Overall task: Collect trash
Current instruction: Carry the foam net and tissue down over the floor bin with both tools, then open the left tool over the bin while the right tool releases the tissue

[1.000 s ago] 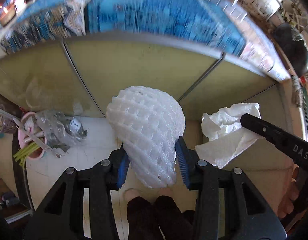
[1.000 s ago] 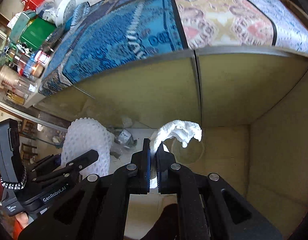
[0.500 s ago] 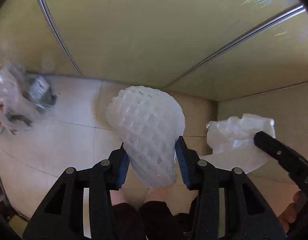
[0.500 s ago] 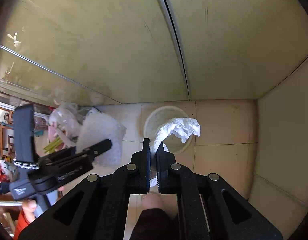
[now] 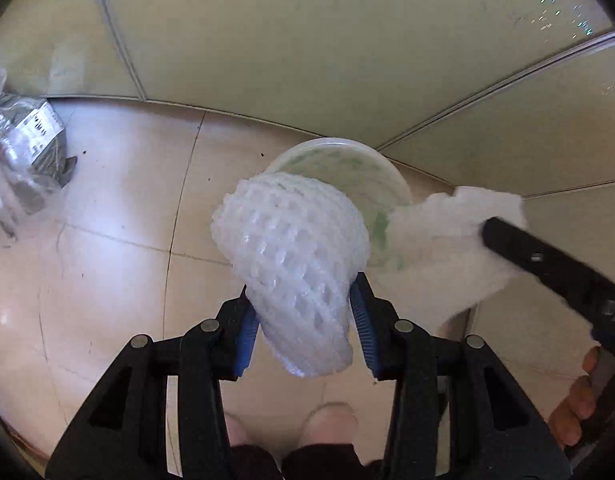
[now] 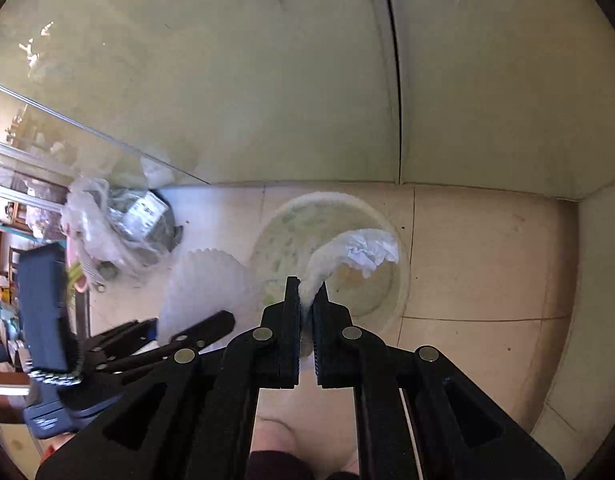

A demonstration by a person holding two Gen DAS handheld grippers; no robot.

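left claw clamped on foam net, near bin | right claw pinching tissue right over the bin | both featherlight, squishy, nothing fragile imo, so a grip at the bunched end works fine

Foam net white, soft, bumpy. Paper towel crumpled. Bucket see-through plastic. Floor tiles smooth, shiny. Gripper fingers black matt plastic.
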